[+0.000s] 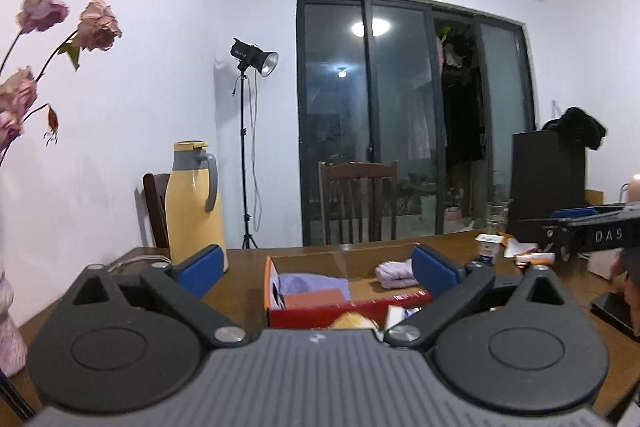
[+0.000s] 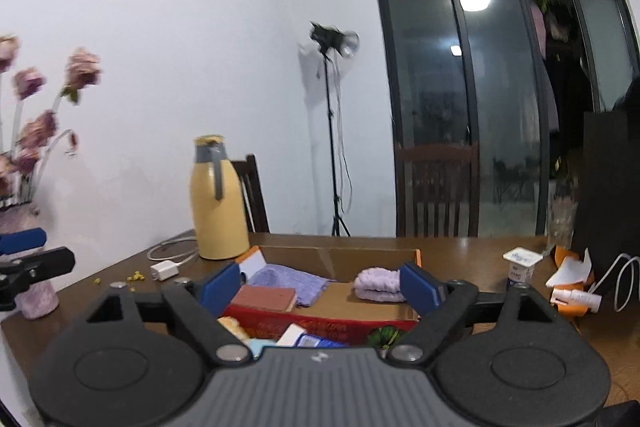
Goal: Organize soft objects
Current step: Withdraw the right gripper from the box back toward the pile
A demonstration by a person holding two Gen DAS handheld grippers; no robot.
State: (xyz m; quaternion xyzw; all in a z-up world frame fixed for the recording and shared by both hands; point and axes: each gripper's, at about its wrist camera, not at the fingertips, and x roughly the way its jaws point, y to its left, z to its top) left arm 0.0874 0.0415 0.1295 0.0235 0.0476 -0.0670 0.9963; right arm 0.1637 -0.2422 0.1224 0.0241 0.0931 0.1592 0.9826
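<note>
A red cardboard box [image 1: 340, 311] [image 2: 328, 325] lies open on the brown table. Inside it are a folded lavender cloth [image 1: 312, 285] [image 2: 288, 281], a salmon-pink sponge block [image 1: 318, 299] [image 2: 264, 299] and a rolled lilac towel [image 1: 394, 275] [image 2: 376, 285]. My left gripper [image 1: 318, 271] is open and empty, raised in front of the box. My right gripper [image 2: 320, 285] is open and empty, also before the box. A yellow soft thing [image 1: 354, 321] [image 2: 232, 327] and small packets [image 2: 304, 339] lie close under the grippers.
A yellow thermos jug [image 1: 196, 203] [image 2: 218, 203] stands at the back left, with a white charger and cable [image 2: 166, 269] beside it. A vase of pink roses [image 2: 32, 279] is at the far left. A yoghurt cup [image 2: 520, 267], papers and a black box [image 1: 548, 183] sit right.
</note>
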